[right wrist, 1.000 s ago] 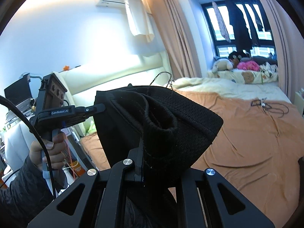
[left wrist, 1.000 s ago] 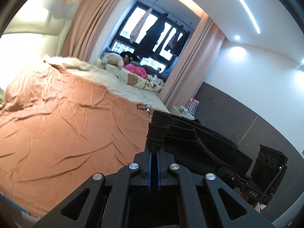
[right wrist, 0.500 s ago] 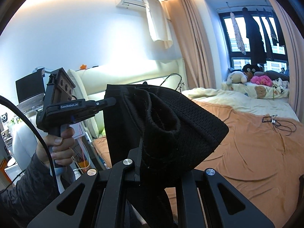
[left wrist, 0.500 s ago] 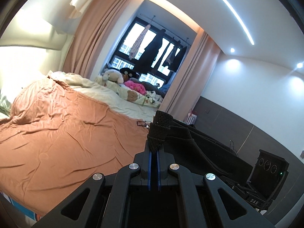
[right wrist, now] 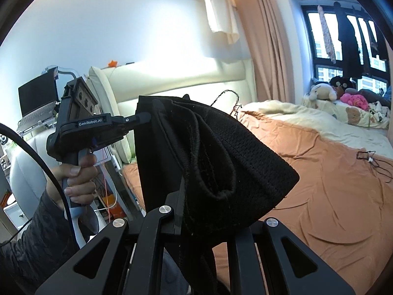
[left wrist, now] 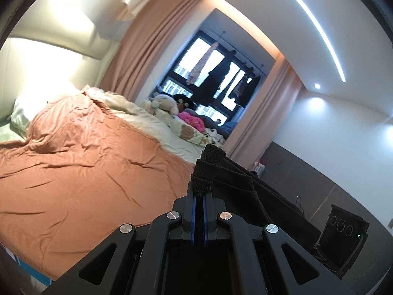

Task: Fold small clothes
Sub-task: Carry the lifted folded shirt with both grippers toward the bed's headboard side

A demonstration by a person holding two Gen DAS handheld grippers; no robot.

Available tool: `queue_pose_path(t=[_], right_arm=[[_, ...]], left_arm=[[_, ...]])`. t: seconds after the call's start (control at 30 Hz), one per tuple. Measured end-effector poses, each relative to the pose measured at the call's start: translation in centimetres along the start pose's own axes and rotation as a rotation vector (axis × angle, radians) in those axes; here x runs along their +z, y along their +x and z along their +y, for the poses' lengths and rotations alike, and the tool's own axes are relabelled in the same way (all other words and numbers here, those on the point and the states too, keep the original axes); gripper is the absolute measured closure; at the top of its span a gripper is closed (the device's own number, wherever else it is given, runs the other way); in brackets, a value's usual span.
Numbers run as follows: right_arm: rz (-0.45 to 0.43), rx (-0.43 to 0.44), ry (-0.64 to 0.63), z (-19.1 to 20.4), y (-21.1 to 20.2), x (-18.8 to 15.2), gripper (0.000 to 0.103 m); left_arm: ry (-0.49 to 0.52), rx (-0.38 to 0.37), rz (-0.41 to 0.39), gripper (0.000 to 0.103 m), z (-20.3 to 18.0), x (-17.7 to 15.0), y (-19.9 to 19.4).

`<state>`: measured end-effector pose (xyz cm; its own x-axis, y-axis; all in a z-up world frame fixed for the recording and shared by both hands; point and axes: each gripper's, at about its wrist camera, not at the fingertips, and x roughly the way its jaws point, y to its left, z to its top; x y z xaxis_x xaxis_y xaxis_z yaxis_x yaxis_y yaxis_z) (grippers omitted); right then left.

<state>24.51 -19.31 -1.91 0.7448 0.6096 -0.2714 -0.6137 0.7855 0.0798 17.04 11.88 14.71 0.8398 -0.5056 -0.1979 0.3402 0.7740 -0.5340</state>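
A black garment with a ribbed waistband (left wrist: 235,179) hangs in the air between both grippers, above the bed. My left gripper (left wrist: 199,191) is shut on one end of the waistband; it also shows in the right wrist view (right wrist: 145,118), pinching the cloth's far corner. My right gripper (right wrist: 196,196) is shut on the other end of the black garment (right wrist: 221,152), which bunches over its fingers and hides the tips. The right gripper body (left wrist: 341,231) shows at the lower right of the left wrist view.
A bed with an orange sheet (left wrist: 81,172) lies below and ahead. A cream blanket and plush toys (left wrist: 169,108) lie at its far side by the window. A black cable (right wrist: 371,159) lies on the sheet. A laptop (right wrist: 36,100) stands left of the headboard.
Both grippers have risen and tilted upward with the garment held taut between them. The bed sits lower in both views. Both grips are unchanged.
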Motion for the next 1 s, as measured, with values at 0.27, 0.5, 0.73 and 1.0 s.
queue_pose_path(t=[0.27,0.5,0.73,1.0], right_arm=[[0.033,0.055,-0.012,-1.8,8.0,1.3,0.097],[0.054,0.102,-0.095,-0.3,13.8,2.7,0.097],[0.081,0.203,-0.130,1.2,19.4,4.0,0.097],[0.090,0.320,-0.131,1.8,24.7,5.4,0.097]], left_arm=[[-0.069,0.057,-0.025,0.099,7.2,1.2,0.4],[-0.122,0.130,-0.068,0.100,13.2,2.6,-0.8],[-0.158,0.221,-0.100,0.100,18.7,4.4,-3.3],[-0.142,0.343,-0.111,0.099,22.6,7.5,-7.8]])
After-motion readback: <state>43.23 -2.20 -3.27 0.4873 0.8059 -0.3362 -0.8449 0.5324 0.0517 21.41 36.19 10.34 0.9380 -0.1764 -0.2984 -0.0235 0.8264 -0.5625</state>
